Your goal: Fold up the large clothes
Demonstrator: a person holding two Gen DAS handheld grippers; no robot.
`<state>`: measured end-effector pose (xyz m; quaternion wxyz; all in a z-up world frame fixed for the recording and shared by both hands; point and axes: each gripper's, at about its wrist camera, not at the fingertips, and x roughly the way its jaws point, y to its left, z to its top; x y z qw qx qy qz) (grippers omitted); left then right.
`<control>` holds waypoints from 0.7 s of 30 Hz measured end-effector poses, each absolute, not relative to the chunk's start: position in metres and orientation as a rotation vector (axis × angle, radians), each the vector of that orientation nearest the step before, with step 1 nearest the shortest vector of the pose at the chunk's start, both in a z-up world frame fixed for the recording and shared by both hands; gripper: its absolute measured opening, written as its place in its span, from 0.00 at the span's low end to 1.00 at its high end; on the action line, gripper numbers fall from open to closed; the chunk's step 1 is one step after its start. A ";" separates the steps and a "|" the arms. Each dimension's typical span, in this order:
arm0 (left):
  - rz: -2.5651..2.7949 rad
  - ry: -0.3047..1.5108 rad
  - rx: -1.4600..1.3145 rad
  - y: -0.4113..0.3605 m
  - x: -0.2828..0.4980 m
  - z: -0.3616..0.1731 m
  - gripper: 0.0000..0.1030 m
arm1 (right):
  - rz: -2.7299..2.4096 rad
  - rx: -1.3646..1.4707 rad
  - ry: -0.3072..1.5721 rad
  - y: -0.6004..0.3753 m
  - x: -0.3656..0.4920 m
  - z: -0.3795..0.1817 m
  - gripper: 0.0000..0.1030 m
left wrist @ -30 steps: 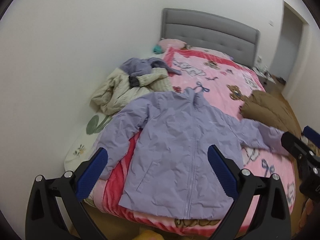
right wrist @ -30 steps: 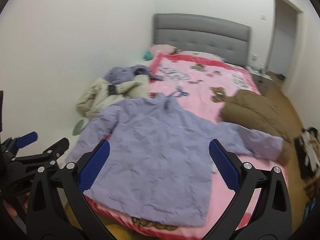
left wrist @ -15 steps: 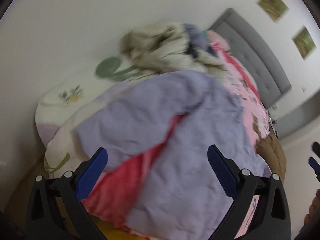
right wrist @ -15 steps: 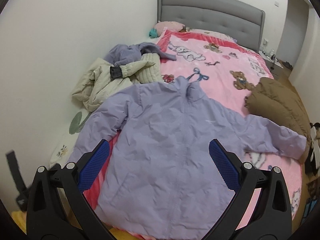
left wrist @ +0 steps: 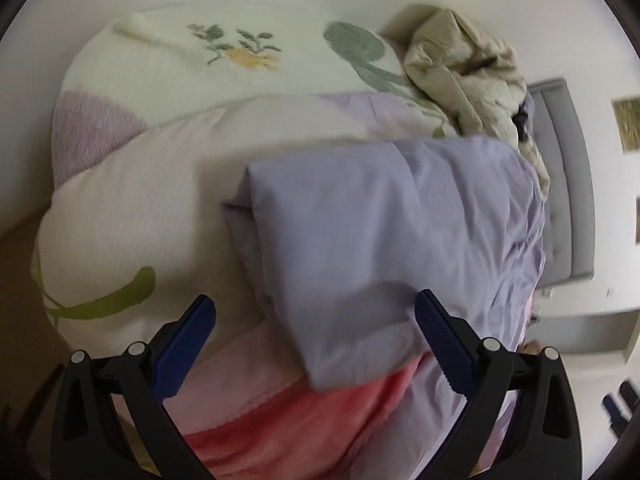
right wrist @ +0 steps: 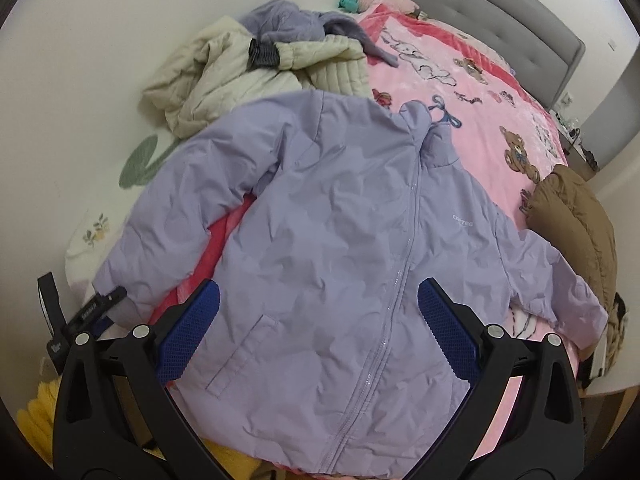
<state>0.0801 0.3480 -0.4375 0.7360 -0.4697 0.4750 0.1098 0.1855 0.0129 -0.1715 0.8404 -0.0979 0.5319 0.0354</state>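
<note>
Jacket (right wrist: pixel 344 264) spread flat across bed (right wrist: pixel 480 92) foot, sleeves out both sides; heap of coats (right wrist: pixel 256 68) behind its left shoulder by the wall; another coat (right wrist: pixel 576 220) at right edge

1. A home bedroom: a bed (right wrist: pixel 500 92) with a grey padded headboard (right wrist: pixel 480 12) stands against white walls.
2. A pink teddy-bear blanket (right wrist: pixel 472 80) covers it.
3. Jackets (right wrist: pixel 248 64) lie heaped on top.
4. Framed pictures (left wrist: pixel 628 124) hang above.
</note>
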 end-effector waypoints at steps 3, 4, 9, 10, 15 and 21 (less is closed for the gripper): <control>0.228 1.031 -1.077 0.347 0.089 -0.441 0.89 | 0.069 -0.233 1.143 0.013 0.189 -0.180 0.92; 0.222 1.036 -1.093 0.345 0.093 -0.443 0.85 | 0.063 -0.240 1.149 0.012 0.190 -0.183 0.92; 0.247 1.043 -0.982 0.332 0.107 -0.431 0.53 | 0.057 -0.232 1.166 0.004 0.191 -0.194 0.92; 0.256 1.044 -0.964 0.332 0.108 -0.426 0.42 | 0.054 -0.229 1.165 0.002 0.190 -0.194 0.92; 0.317 0.933 -0.825 0.333 0.123 -0.366 0.20 | 0.037 -0.192 1.165 -0.022 0.181 -0.196 0.92; 0.269 0.728 -0.639 0.326 0.169 -0.242 0.19 | -0.032 -0.058 1.151 -0.071 0.170 -0.196 0.92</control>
